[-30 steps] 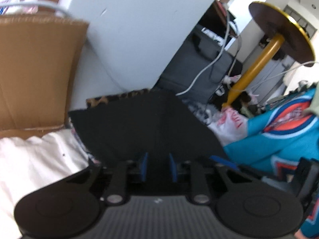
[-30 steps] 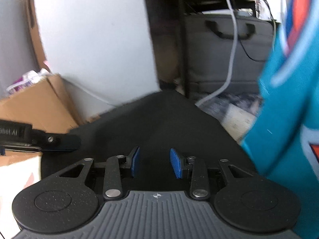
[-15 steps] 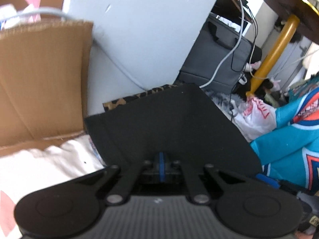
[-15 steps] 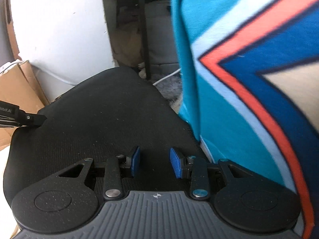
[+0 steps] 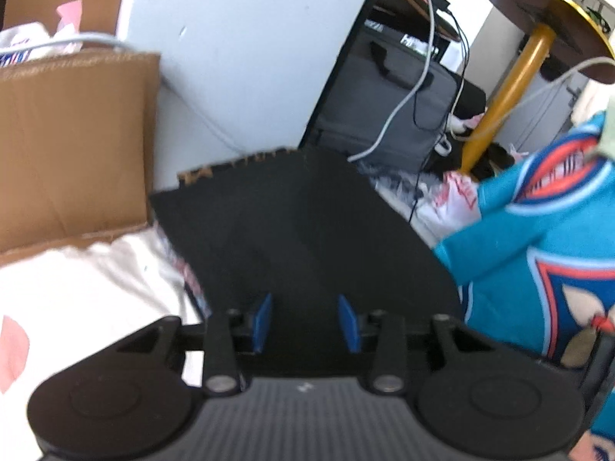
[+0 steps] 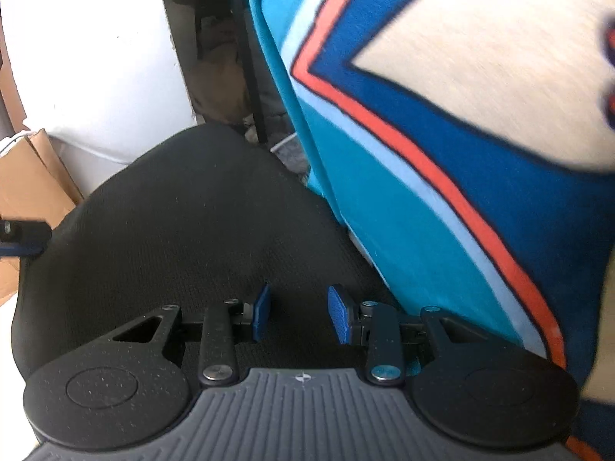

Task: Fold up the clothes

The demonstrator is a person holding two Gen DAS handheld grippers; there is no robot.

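Closer now, teal jersey (image 6: 384, 199) crowds black garment (image 6: 184, 223).

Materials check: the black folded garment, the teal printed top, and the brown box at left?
Black folded garment: looks like matte knit fabric; a fine ribbed weave shows. Teal printed top: soft cloth, probably fleecy or jersey, with fuzzy printed orange, blue and cream graphics. Brown box: corrugated cardboard, dull, with visible fluting lines.

left gripper (image 5: 305, 322) jaws, pressed together half second ago, just opened, nothing between pads. teal jersey (image 6: 442, 176) now fills more of right wrist view, closer to right gripper (image 6: 298, 313).
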